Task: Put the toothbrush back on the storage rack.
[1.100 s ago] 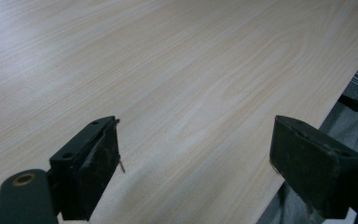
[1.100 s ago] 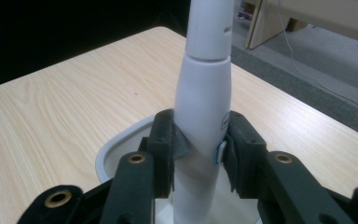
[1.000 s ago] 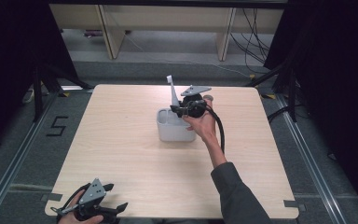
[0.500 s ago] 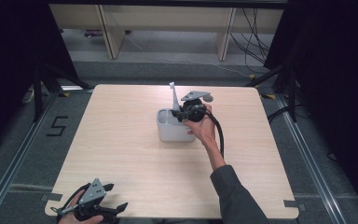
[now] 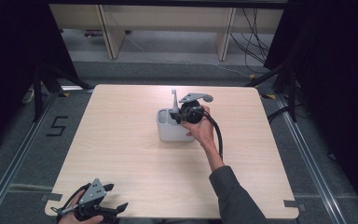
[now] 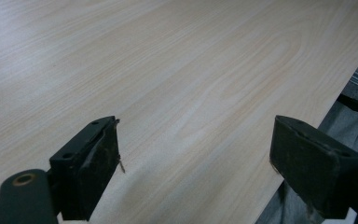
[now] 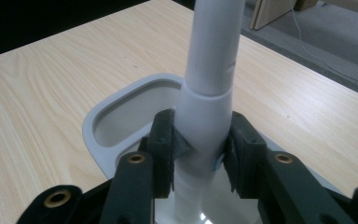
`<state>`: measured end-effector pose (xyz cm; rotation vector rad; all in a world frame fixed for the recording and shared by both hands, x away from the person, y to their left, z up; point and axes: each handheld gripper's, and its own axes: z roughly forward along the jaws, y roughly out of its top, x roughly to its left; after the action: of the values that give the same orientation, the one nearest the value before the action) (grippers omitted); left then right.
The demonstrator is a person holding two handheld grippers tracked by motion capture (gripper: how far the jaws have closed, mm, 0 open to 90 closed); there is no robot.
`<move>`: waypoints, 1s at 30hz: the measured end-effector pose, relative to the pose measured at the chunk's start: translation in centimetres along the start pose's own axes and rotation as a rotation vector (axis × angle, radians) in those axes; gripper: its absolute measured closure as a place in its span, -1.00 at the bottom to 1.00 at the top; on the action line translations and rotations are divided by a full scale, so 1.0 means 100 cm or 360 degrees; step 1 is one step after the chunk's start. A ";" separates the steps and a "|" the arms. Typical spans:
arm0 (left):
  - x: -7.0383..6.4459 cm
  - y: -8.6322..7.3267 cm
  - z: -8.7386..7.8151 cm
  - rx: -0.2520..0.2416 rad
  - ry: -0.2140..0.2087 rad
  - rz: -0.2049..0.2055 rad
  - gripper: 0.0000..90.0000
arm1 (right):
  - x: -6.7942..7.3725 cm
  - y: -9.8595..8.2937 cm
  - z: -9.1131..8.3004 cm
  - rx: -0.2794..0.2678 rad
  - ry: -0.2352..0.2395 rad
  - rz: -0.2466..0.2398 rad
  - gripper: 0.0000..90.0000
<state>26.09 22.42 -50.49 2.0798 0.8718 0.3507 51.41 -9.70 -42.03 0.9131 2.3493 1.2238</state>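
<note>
A white compartmented holder [image 5: 170, 131] stands near the middle of the wooden table [image 5: 121, 154]. A white stick-like utensil [image 5: 175, 99] rises upright out of it. My right gripper [image 5: 182, 116] is just above the holder's right side, shut on this utensil. In the right gripper view the jaws clamp the utensil's thicker lower section [image 7: 205, 116], with the right gripper [image 7: 200, 135] over the holder's rim [image 7: 121, 100]; the utensil's lower end reaches into a compartment. My left gripper [image 5: 116, 210] rests at the table's near left corner, open and holding nothing, its jaws wide apart in the left gripper view [image 6: 196, 149].
Metal rails [image 5: 14, 158] run along the floor on both sides of the table. Wooden shelf legs [image 5: 107, 32] and cables [image 5: 251, 28] lie beyond the far edge. Bare tabletop surrounds the holder.
My right gripper has come down a little with the white utensil, bringing its lower end deeper into the holder. The left gripper has stayed still.
</note>
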 end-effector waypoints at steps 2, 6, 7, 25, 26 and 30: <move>0.000 0.000 0.000 0.0003 -0.0004 -0.0001 -0.67 | 0.001 -0.001 0.002 0.0006 0.0021 0.0005 0.48; 0.001 0.000 0.000 0.0020 0.0001 0.0015 -0.67 | 0.001 -0.001 0.003 0.0010 0.0033 0.0009 0.48; 0.001 0.000 0.000 0.0021 0.0005 0.0012 -0.67 | 0.001 -0.001 0.003 0.0019 0.0014 0.0006 0.48; -0.001 0.000 0.002 -0.0025 -0.0030 0.0000 -0.67 | -0.001 0.002 -0.008 -0.0064 0.0004 0.0070 0.12; -0.001 0.000 0.001 -0.0015 -0.0026 -0.0002 -0.67 | -0.001 0.002 -0.008 -0.0064 0.0004 0.0070 0.12; 0.002 0.001 0.000 -0.0004 -0.0017 0.0053 -0.67 | -0.001 0.000 -0.013 -0.0092 0.0017 0.0044 0.03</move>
<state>26.28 22.47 -50.45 2.0942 0.8309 0.3575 50.79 -10.53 -41.25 0.9251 2.3042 1.3036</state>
